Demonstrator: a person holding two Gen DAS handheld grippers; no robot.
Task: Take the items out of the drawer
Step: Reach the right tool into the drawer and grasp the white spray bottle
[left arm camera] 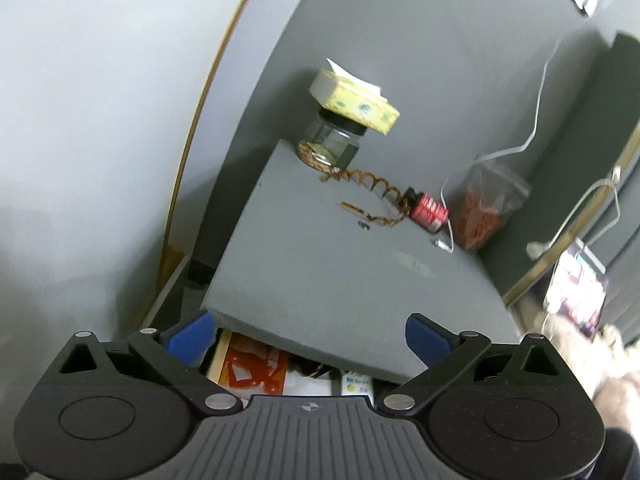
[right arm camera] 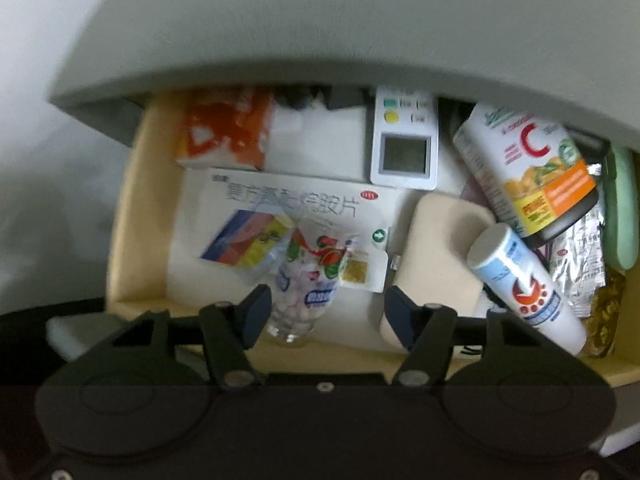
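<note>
Hovering over the open drawer (right arm camera: 132,216), right gripper (right arm camera: 326,312) points steeply down, fingers (right arm camera: 256,310) partly apart, nothing clamped. Clear candy bottle (right arm camera: 308,280) lies between them; left finger just beside it, right finger apart from it, contact cannot be told from the blur.

All places relative to the candy bottle, right wrist view:
- white medicine box (right arm camera: 288,200) underneath and behind it, flat on the drawer floor
- small coloured box (right arm camera: 248,240) just left, touching or overlapping it
- orange-and-white packet (right arm camera: 224,132) far back left, near the desk edge
- white device with grey screen (right arm camera: 404,148) back right
- cream case (right arm camera: 440,248) just right
- white tube (right arm camera: 524,284) further right, tilted, resting on the cream case
- vitamin C bottle (right arm camera: 532,172) back right, leaning over the tube
- foil blister packs (right arm camera: 580,248) far right

Left gripper (left arm camera: 308,336) is up at the desk (left arm camera: 340,272) front edge, fingers (left arm camera: 188,338) wide apart, empty. On the desk top: glass jar (left arm camera: 336,140) with yellow tissue pack (left arm camera: 356,100) on it, small red-labelled bottle (left arm camera: 428,212), clear bag of red bits (left arm camera: 488,208).
</note>
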